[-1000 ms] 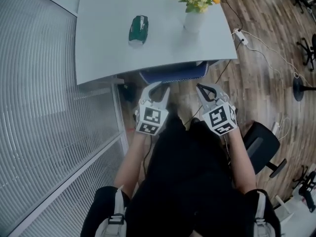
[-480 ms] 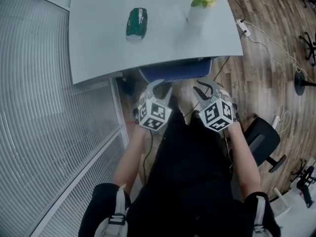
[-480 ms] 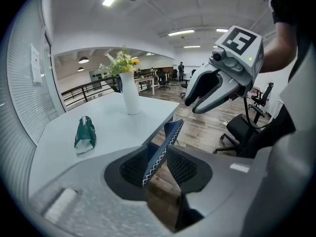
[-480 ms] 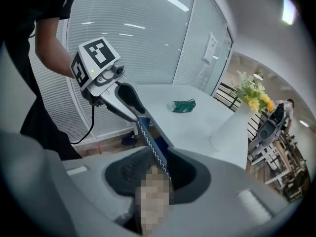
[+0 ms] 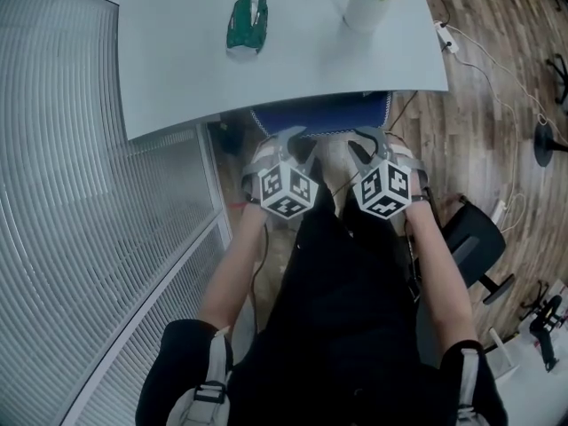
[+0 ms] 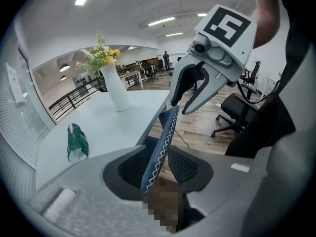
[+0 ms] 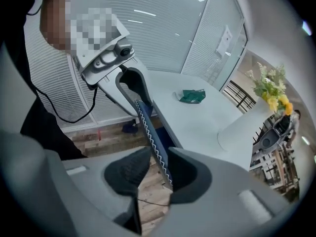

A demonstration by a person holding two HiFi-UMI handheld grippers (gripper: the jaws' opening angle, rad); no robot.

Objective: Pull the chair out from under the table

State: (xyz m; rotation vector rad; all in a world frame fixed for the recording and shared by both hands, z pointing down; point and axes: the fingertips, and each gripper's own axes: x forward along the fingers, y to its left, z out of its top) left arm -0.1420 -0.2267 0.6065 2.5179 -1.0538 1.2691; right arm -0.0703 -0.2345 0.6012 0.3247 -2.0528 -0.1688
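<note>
Lower than a second ago — left gripper (image 5: pixel 291 138) and right gripper (image 5: pixel 369 138), side by side, brought down from just short of the table edge to the top of the chair (image 5: pixel 319 115) back. Jaws on both opening, the right from nearly together. Now straddling the back's blue, white-stitched rim, one gripper toward each end. Rim between the jaws in both gripper views, with a gap to the pads, so not clamped; closer to one pad on the right.

For the task: reach about done, grip next, pull not begun. Chair tucked under the table (image 5: pixel 177 69), with only the rim of its back out past the near edge. Probably calls for closing both on the rim, then drawing straight back toward the body.

Farther out: green packet (image 5: pixel 246 27) and vase (image 5: pixel 364 11) on the table top, well apart. Black office chair (image 5: pixel 472 238) on the wood floor (image 5: pixel 497 105) to the right, cables (image 5: pixel 479 69) trailing near it.

Hard to make out: seat, legs and any castors — all hidden under the table top. Jaw tips in the head view partly behind the marker cubes (image 5: pixel 288 189). Flowers in the vase cut off at the head view's upper edge. Cannot tell whether anything under the table blocks the chair.
</note>
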